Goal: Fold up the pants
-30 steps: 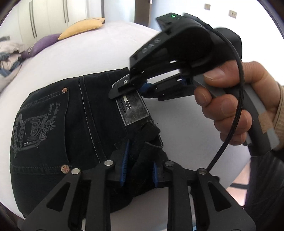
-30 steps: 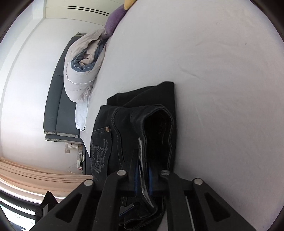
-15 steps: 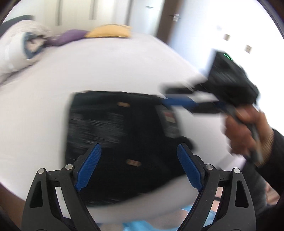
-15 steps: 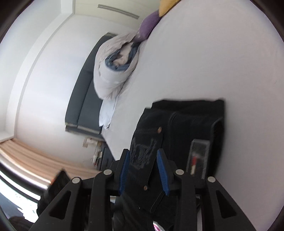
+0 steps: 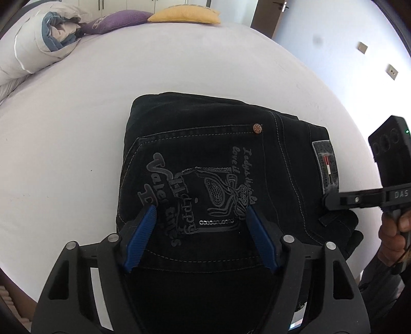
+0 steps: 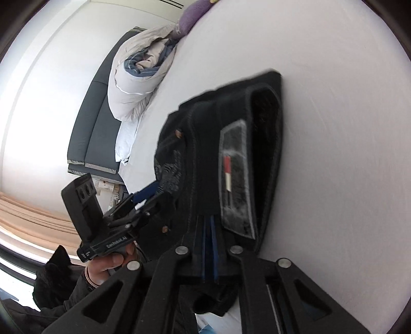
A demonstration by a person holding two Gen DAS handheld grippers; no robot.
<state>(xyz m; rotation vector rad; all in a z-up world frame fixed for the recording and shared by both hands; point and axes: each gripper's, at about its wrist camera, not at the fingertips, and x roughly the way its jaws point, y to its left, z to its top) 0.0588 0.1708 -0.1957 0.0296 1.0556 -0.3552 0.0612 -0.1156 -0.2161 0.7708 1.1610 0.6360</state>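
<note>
Black jeans (image 5: 205,159) lie folded into a compact stack on the white bed, back pocket with grey embroidery facing up. My left gripper (image 5: 200,213) is open, hovering just over the pocket with blue pads either side of the embroidery. My right gripper (image 6: 209,221) is shut, its blue pads nearly touching, at the waistband edge beside the grey leather patch (image 6: 235,177); whether it pinches cloth cannot be told. It shows at the right edge of the left wrist view (image 5: 331,200). The jeans (image 6: 205,154) fill the right wrist view.
White bed sheet (image 5: 77,115) all around the jeans. A rolled duvet (image 5: 33,48) and purple and yellow cushions (image 5: 185,15) lie at the far end. The bed's near edge runs just behind my left gripper. A dark headboard (image 6: 95,115) stands beyond the duvet.
My left gripper let go of the jeans, opened and moved over the back pocket. My right gripper released, then closed again at the waistband patch. The jeans now lie flat.
</note>
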